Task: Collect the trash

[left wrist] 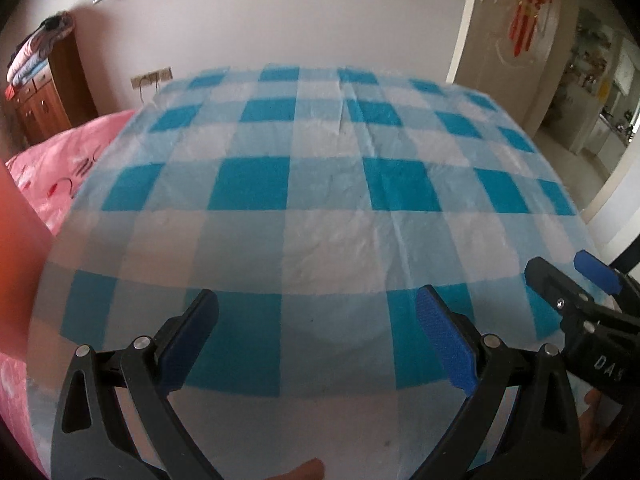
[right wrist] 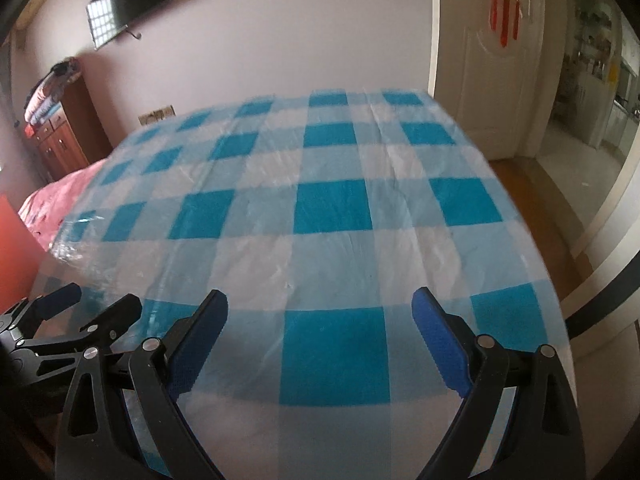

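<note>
Left wrist view:
Left gripper [left wrist: 316, 312]: released, jaws spread wide, nothing between the blue pads, only tablecloth beneath.
Pads [left wrist: 444, 340]: blue, textured, mounted on black arms.
Right gripper [left wrist: 568, 272]: seen at the right edge, close beside the left one, spread apart, no load.
Tablecloth [left wrist: 320, 184]: thin plastic sheet, blue-and-white check, creased along the middle, filled most of the frame.
Trash: none discernible anywhere on the cloth; location could not be told.
Fingertip [left wrist: 308, 470]: showed at the bottom edge, under the left gripper.
Bedding [left wrist: 68, 160]: pink, left of the table.
Cabinet [left wrist: 44, 96]: brown wood, far left against the wall, folded blankets stacked on top.
Door [left wrist: 516, 24]: white, far right, red hanging ornament on it.

Right wrist view:
Right gripper [right wrist: 320, 312]: released, jaws wide apart, nothing gripped, checked cloth below.
Left gripper [right wrist: 96, 300]: lower left corner, just beside the right one, also spread, nothing held.
Tablecloth [right wrist: 332, 208]: same check pattern, some motion blur along the far and right edges.
Trash: again nothing identifiable on the surface; could not tell where it was.
TV [right wrist: 128, 0]: dark screen mounted high on the wall, upper left.
Cabinet [right wrist: 60, 132]: brown, left wall, blankets on top.
Door [right wrist: 492, 60]: white, closed, red ornament hanging.
Floor [right wrist: 532, 200]: brown wood, right of the table, leading to an open doorway.
</note>
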